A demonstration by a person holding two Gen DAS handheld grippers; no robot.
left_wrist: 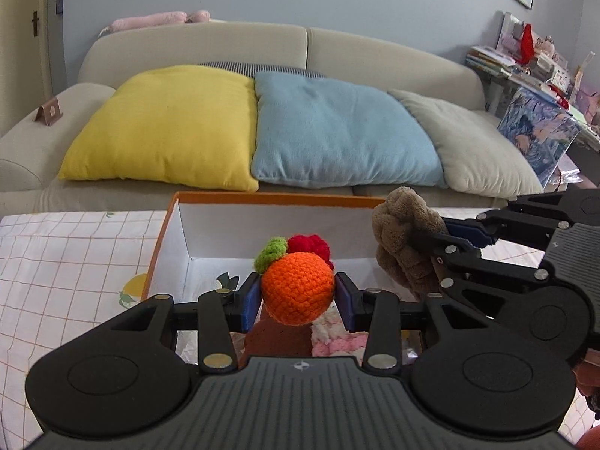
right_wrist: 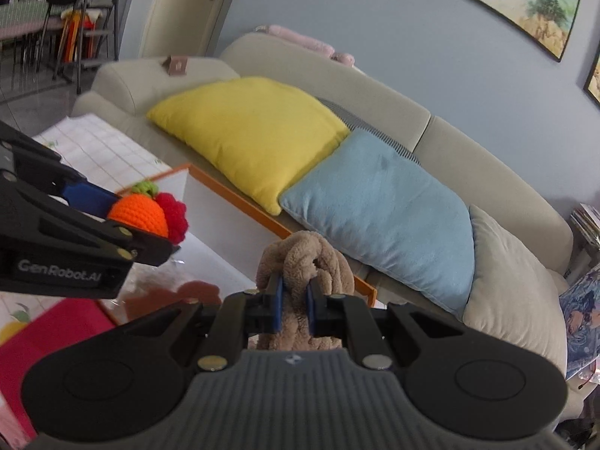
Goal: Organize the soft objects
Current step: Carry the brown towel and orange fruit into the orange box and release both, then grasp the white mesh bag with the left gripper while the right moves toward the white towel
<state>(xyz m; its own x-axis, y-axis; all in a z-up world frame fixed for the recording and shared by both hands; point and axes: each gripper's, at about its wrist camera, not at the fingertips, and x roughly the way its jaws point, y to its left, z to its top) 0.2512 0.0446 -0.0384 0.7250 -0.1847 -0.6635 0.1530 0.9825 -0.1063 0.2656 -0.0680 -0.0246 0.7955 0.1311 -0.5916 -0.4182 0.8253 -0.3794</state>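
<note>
Above the orange-rimmed box (left_wrist: 262, 199), left gripper (left_wrist: 297, 296) clenches a crocheted orange (left_wrist: 296, 287), right gripper (right_wrist: 293, 302) a brown plush (right_wrist: 305, 258) (both carried, seemingly awaiting lowering and release inside).

The left gripper (left_wrist: 298, 296) body hides the near part of the box (left_wrist: 262, 199) floor; only scraps of a brown toy (left_wrist: 279, 341) and a pink-and-white knit (left_wrist: 337, 337) show behind it. In the right wrist view the lower left is blurred: a red patch (right_wrist: 48, 333) there cannot be identified. The towel (right_wrist: 307, 262) runs down behind the right gripper (right_wrist: 294, 302), its lower end hidden. Clutter on the shelf (left_wrist: 525, 63) at upper right is too small to tell apart.
</note>
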